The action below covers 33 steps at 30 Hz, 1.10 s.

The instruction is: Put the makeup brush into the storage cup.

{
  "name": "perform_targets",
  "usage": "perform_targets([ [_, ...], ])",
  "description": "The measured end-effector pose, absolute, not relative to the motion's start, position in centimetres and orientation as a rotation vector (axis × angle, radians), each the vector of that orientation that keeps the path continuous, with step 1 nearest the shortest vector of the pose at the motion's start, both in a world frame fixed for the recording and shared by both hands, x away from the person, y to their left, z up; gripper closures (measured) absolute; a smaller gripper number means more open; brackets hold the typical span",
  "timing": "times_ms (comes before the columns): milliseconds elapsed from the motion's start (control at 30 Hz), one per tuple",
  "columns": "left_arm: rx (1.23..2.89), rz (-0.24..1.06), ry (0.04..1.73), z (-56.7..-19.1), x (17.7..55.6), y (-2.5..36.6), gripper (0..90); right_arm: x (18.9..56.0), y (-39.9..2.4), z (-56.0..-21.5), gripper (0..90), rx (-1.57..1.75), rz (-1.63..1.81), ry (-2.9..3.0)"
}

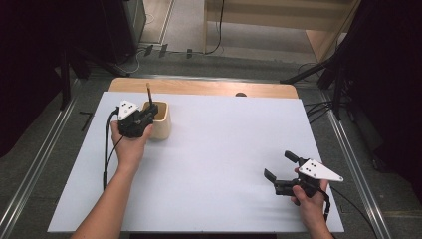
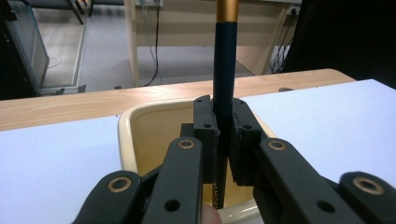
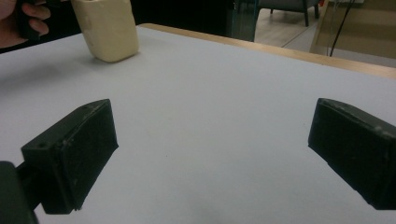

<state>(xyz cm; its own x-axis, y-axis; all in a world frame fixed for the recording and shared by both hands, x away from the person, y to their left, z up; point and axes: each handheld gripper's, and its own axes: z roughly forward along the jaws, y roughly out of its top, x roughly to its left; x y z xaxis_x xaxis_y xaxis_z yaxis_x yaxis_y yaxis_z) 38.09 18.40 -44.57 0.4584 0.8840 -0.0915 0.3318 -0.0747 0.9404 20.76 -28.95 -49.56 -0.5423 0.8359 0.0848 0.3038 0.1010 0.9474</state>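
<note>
Left claw (image 2: 223, 140) clamped on upright dark pencil (image 2: 224, 79), its lower end inside the cream cup (image 1: 161, 122) at table (image 1: 224, 149) far-left; right claw (image 1: 280, 168) wide, holding nothing.

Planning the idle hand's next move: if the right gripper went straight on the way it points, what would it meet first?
Probably nothing soon: the open right gripper faces bare table; the cup sits off-line.

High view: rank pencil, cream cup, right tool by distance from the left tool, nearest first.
From the left tool:
1. Pencil: clamped between its jaws, standing upright over the cup.
2. Cream cup: just beyond and below the jaws, far-left part of the white table.
3. Right tool: across the table, near-right, jaws open.
</note>
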Motion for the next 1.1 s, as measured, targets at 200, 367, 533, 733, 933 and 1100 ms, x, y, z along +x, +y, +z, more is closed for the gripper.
perform_targets([
  [200,1.671,0.645,1.088,-44.7,38.0,18.2,83.5,20.8,-29.0,-49.6,1.6,1.111,1.445,1.903],
  [367,1.679,0.64,1.097,-44.7,38.1,18.2,83.1,20.8,-29.0,-49.6,1.6,1.11,1.446,1.902],
  [533,1.668,0.612,1.074,-44.6,37.9,18.2,73.9,20.8,-29.0,-49.6,1.6,1.111,1.444,1.903],
  [733,1.653,0.593,1.064,-44.0,37.5,18.6,56.8,20.8,-29.0,-49.6,1.6,1.109,1.443,1.902],
  [933,1.657,0.573,1.012,-43.6,36.7,19.0,32.9,20.7,-29.0,-49.5,1.6,1.112,1.446,1.902],
  [1100,1.64,0.551,1.02,-43.7,36.0,19.4,14.5,20.7,-28.9,-49.5,1.7,1.116,1.443,1.9],
])
